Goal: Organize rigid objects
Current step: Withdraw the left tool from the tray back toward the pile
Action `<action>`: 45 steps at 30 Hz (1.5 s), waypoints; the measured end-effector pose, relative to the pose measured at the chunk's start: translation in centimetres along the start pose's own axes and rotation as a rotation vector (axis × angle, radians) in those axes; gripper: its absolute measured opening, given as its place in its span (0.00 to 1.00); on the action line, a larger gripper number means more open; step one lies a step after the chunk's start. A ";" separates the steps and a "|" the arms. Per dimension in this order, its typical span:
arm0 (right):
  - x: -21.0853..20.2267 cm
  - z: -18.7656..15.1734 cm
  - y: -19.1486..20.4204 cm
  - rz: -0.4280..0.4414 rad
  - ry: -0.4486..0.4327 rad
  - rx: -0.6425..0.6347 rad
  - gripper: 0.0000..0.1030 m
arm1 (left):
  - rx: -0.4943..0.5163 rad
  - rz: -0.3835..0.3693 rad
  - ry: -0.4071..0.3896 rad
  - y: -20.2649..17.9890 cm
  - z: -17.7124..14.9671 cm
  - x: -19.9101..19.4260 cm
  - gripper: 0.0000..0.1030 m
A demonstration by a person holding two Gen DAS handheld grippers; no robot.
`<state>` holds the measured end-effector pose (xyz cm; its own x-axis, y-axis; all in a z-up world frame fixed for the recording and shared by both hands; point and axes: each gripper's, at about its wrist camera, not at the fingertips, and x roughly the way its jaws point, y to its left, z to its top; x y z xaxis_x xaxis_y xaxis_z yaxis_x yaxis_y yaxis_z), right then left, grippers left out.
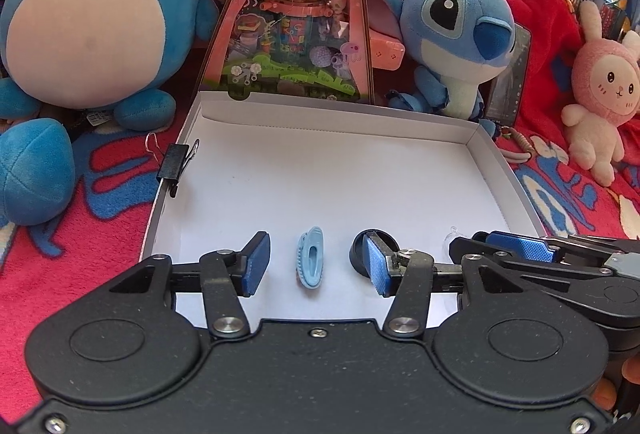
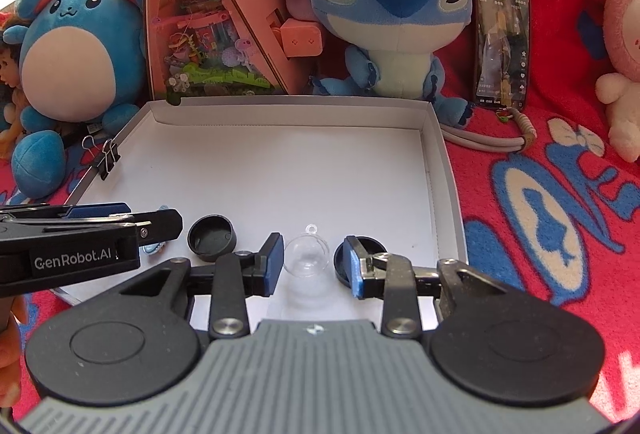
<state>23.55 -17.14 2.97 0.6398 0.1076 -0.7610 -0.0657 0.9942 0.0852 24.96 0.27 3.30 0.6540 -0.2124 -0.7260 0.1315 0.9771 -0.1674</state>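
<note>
Small rigid pieces lie along the near edge of the white box lid (image 1: 472, 169).

The left gripper (image 1: 316, 266) has its jaws released around a light, stiff blue hair clip (image 1: 310, 262); grip its long sides. The right gripper (image 2: 314, 266), likewise released, brackets a clear plastic ball (image 2: 308, 254): slippery, fragile, best held across its middle.

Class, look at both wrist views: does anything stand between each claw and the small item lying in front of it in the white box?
Nothing visible does. The blue hair clip lies between the open left claw pads, untouched. The clear plastic ball sits between the open right claw pads. Black caps lie beside them.
</note>
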 end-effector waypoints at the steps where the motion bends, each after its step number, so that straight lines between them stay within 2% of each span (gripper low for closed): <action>1: -0.1 -0.1 0.0 0.000 -0.002 -0.002 0.50 | 0.008 -0.002 -0.005 -0.1 -0.2 -0.3 0.50; 18: -4.2 -2.0 0.1 0.014 -0.098 -0.099 0.68 | 0.067 -0.029 -0.086 -0.1 -3.2 -5.4 0.73; 30: -8.4 -5.2 0.2 0.050 -0.186 -0.172 0.82 | 0.096 -0.095 -0.124 -0.3 -6.9 -9.5 0.78; 45: -12.4 -10.3 0.0 0.059 -0.253 -0.230 0.88 | 0.124 -0.130 -0.144 -0.2 -12.3 -13.1 0.80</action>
<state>7.74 -18.45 5.75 0.7974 0.1886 -0.5732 -0.2602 0.9645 -0.0447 7.22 2.64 4.64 0.7239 -0.3413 -0.5996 0.3068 0.9377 -0.1633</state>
